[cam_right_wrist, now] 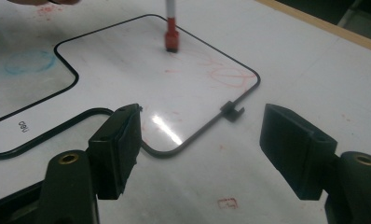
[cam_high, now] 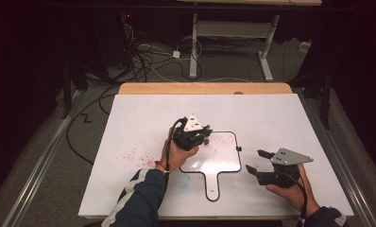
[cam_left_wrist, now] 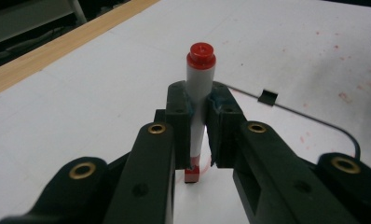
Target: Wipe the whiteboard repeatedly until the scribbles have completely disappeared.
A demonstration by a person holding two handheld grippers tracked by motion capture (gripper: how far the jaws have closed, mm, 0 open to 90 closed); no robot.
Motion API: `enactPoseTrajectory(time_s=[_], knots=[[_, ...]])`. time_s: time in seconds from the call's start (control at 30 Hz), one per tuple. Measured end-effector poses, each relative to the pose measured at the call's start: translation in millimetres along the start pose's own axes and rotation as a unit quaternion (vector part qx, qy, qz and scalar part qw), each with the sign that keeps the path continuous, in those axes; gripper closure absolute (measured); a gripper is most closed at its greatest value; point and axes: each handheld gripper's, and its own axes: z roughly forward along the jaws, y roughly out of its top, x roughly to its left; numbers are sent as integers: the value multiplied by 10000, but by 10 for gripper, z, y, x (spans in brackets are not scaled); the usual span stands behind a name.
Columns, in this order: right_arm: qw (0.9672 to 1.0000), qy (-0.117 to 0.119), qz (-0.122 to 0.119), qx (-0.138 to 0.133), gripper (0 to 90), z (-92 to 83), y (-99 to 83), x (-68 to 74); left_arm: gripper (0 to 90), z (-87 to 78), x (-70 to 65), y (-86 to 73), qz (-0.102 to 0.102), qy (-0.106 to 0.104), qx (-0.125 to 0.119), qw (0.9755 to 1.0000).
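**Red Marker Is Working on the Little Board**

Red is the colour of the marker [cam_left_wrist: 198,100] that the left gripper [cam_high: 193,134] is squeezing tight. Its two black jaws are pinching the white body of the marker in the middle, so the pen is standing almost straight up, with its flat red end on top. Held upright like this, the bottom end is pressing on the small whiteboard [cam_high: 224,161], maybe for writing or for rubbing. Faint red scribbles [cam_right_wrist: 225,72] are lying on the board just beside it.

The whiteboard is lying flat on the big white table [cam_high: 280,118], with its handle pointing toward the person, so it is easy to reach.

The right gripper [cam_high: 258,161] is waiting near the board's right edge. Its jaws are standing wide apart with nothing between them. It is probably staying close so it can steady the board.
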Motion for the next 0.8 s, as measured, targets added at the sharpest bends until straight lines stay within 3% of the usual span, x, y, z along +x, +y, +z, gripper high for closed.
enactPoseTrajectory(time_s=[0.17, 0.33, 0.53, 0.8], knots=[[10000, -54, -37, 29, 302, 6, 5, 10, 790, -200, 151, -127, -124, 238, 57, 9996], [9998, -81, -133, 92, 301, 23, 5, 27, 790, -213, 177, -168, -246, 323, -48, 9992], [9998, -42, -151, 84, 302, 24, 10, 40, 790, 38, 42, -42, -269, 286, -211, 9990], [9998, 12, -169, 49, 301, 3, 8, 42, 789, 406, -209, 196, -149, 21, -280, 9995]])
